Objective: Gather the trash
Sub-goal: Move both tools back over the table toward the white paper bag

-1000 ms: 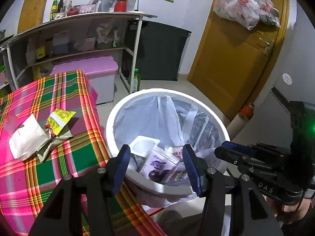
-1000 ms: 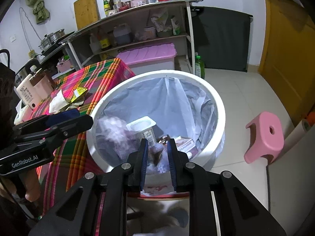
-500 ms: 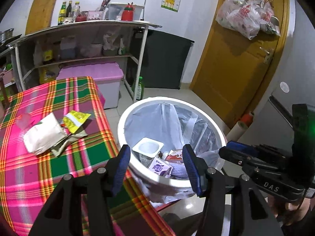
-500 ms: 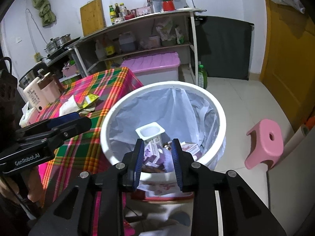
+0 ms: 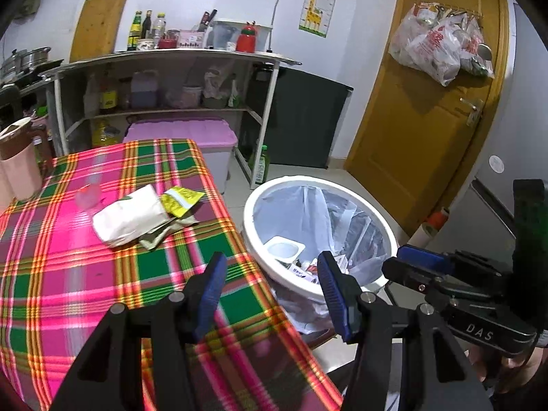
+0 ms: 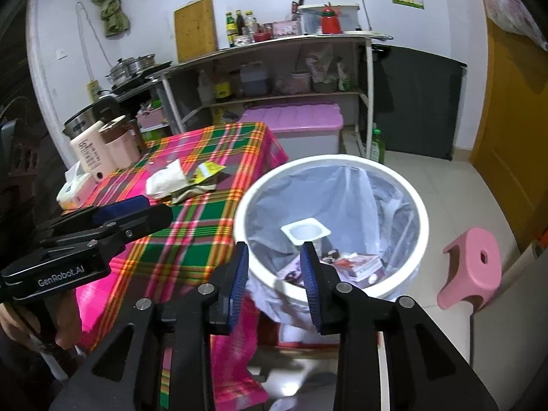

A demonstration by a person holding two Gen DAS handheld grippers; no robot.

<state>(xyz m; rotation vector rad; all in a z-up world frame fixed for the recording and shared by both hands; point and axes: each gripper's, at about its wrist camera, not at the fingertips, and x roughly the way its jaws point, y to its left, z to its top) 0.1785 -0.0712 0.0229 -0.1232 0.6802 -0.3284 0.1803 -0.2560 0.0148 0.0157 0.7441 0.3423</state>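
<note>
Plaid-covered table (image 5: 61,267) bearing white wrapper (image 5: 130,217) and yellow packet (image 5: 179,198); left gripper (image 5: 270,286) jaws wide, empty; lined white bin (image 6: 423,219) holding yogurt cup (image 6: 304,231); right gripper (image 6: 274,281) jaws opening, empty.

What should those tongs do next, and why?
Probably swing the left tongs, open and empty, over to the white packet and yellow wrapper on the checked tablecloth. That litter is still outside the white bin, which already holds a yogurt cup. The right tongs are opening with nothing between them.
</note>
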